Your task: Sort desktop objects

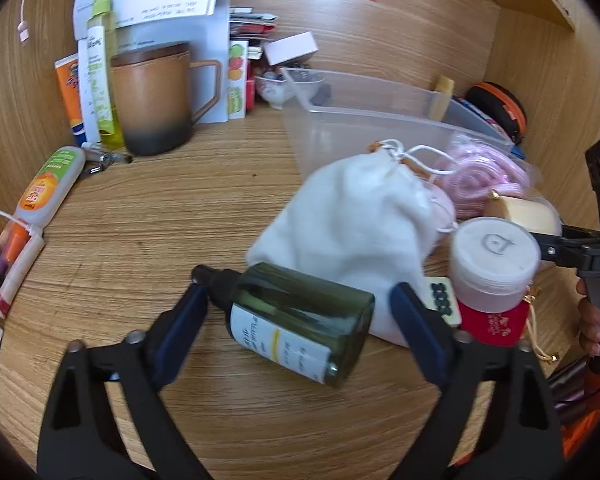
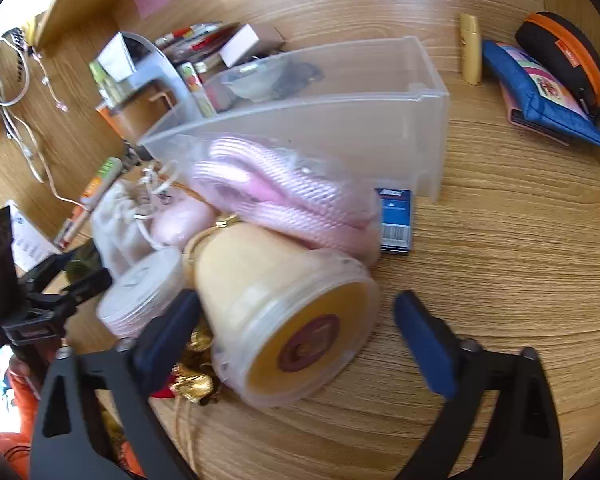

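Both grippers gape wide, gripping nothing. Left gripper (image 1: 300,304) straddles the green bottle (image 1: 300,320) lying on the desk (image 1: 140,240); right gripper (image 2: 296,320) straddles the tipped yellow tub (image 2: 284,304). Best bet: center each, then squeeze gently.

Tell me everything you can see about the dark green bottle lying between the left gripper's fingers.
The dark green bottle is translucent, glass or plastic by its look, with a black neck and cap at its left end and a white label with a yellow stripe and small print. It lies on its side on the wooden desk, flat base toward the lower right. Its far side lies against the white drawstring pouch. The left gripper stands open around it; whether the blue pads touch it is unclear.
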Demonstrator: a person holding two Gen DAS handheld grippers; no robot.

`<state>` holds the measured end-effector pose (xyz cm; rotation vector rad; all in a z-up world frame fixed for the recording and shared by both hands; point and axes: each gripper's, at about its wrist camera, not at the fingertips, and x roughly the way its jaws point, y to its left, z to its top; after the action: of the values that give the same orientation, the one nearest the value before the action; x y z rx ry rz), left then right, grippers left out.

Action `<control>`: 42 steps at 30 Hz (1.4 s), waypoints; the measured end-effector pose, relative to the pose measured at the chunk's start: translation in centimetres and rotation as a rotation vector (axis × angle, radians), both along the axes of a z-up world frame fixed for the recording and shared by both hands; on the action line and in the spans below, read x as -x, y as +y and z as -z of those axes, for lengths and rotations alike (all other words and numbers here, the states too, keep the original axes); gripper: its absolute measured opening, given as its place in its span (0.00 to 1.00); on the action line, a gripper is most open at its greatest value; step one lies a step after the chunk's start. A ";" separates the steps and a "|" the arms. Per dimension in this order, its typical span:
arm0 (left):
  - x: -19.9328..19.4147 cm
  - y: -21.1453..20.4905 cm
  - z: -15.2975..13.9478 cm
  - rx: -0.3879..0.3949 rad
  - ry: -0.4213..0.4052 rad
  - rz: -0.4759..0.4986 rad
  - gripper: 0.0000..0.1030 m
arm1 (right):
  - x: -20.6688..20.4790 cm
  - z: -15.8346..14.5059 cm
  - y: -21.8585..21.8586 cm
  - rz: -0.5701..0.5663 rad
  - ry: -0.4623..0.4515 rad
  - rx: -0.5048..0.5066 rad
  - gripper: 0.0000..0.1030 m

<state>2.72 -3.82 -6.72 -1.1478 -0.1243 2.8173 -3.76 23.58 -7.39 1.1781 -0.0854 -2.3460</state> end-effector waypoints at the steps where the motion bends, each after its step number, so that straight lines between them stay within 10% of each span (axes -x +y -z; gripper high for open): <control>1: -0.1 0.1 0.0 0.001 0.005 0.004 0.81 | -0.2 -0.1 -0.2 -0.004 0.010 -0.008 0.78; 17: -2.2 0.9 -0.7 0.019 0.036 0.022 0.45 | -1.7 -1.5 1.0 -0.005 0.060 0.006 0.66; 42: -2.1 -0.5 0.9 0.065 0.008 -0.103 0.40 | -1.7 -2.4 0.3 -0.008 0.149 -0.074 0.65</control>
<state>4.81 -4.30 -7.64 -1.1767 -0.0951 2.9359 -2.04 23.93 -4.97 1.0313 0.0582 -2.4404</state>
